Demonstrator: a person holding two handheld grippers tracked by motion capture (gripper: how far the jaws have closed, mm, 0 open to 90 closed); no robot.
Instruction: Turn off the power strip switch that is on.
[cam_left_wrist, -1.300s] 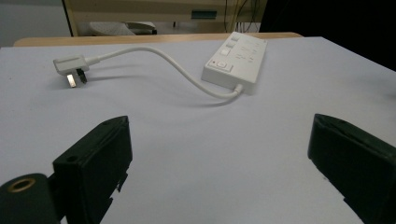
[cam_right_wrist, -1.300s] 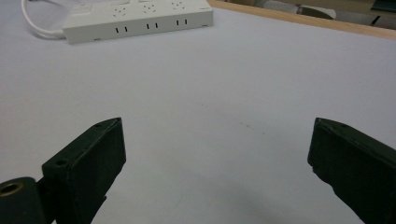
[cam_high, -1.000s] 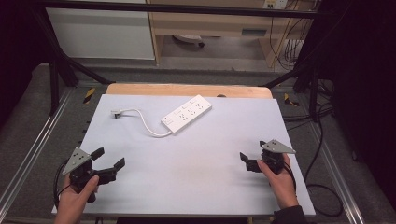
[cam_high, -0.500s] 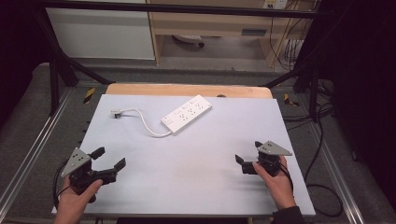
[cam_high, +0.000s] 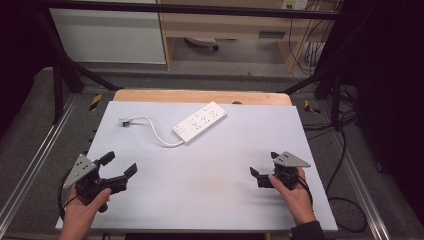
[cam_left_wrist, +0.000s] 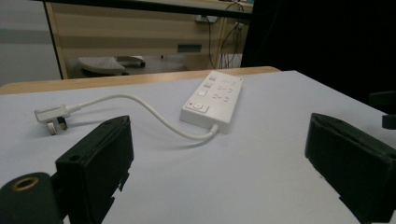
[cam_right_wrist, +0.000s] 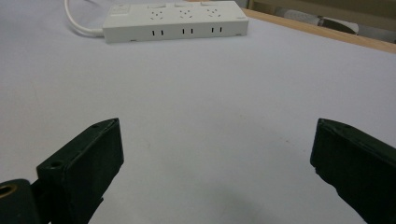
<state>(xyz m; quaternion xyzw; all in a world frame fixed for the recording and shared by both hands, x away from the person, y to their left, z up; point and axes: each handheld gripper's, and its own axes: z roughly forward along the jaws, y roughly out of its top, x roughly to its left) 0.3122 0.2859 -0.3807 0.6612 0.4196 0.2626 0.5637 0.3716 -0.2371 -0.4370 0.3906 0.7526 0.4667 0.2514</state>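
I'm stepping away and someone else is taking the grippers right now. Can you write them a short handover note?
Left gripper: open, empty, low over the near left part of the table.
Right gripper: open, empty, near right.
Power strip: white, lying flat at the far middle of the table, sockets up, untouched. Its cable curves left to the plug, which lies loose on the table, apart from the strip.
Done: nothing is gripped yet.
Left: reach forward for the strip or plug; likely the left gripper is better placed for the plug.
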